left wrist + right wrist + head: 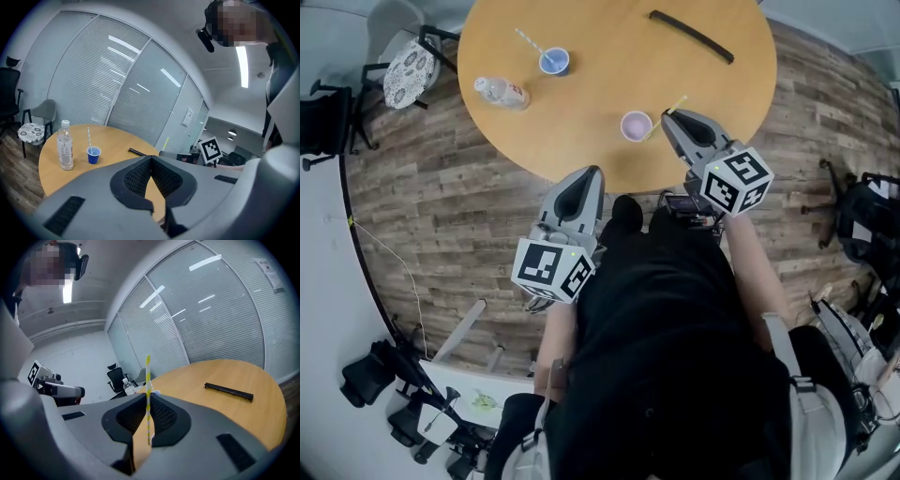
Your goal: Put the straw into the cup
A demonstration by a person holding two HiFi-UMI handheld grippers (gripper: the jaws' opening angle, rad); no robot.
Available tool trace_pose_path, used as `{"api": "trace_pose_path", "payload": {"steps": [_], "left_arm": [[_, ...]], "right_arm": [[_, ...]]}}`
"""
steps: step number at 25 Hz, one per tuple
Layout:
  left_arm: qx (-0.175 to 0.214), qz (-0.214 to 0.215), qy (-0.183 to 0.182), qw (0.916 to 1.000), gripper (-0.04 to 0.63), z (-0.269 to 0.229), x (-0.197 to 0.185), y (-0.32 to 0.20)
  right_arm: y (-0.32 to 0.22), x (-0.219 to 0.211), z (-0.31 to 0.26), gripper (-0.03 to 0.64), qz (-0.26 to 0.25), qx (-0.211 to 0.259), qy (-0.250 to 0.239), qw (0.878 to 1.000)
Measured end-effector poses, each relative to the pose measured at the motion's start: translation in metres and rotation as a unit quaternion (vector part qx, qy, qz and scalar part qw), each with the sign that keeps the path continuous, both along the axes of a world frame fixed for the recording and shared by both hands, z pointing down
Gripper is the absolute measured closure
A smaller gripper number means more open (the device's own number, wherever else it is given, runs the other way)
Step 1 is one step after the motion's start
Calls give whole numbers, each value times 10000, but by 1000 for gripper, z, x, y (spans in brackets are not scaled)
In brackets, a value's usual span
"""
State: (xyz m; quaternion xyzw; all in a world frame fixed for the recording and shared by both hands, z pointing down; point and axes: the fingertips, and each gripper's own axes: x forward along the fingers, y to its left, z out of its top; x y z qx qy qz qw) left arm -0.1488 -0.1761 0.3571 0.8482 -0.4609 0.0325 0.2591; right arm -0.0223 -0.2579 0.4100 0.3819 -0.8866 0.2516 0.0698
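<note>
A pale purple cup (636, 125) stands near the front edge of the round wooden table (609, 56). My right gripper (668, 116) is just to its right, shut on a yellow-and-white striped straw (674, 105) that slants down toward the cup's rim. In the right gripper view the straw (148, 380) stands upright between the pads of the right gripper (146, 397). My left gripper (589, 173) hovers at the table's front edge, left of and nearer me than the cup. Its jaws (151, 159) meet with nothing between them.
A blue cup (554, 61) with its own straw (88, 137) and a clear water bottle (502, 92) stand on the table's far left. A black strip (691, 36) lies at the far right. Chairs (411, 66) ring the table on the wood floor.
</note>
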Motion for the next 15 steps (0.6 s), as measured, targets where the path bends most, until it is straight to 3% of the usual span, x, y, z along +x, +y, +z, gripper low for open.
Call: {"api": "trace_pose_path", "payload": {"steps": [15], "left_arm": [[-179, -158, -74, 9997, 583, 16, -32, 1]], "right_arm": [[-21, -18, 51, 581, 100, -245, 406, 9988]]}}
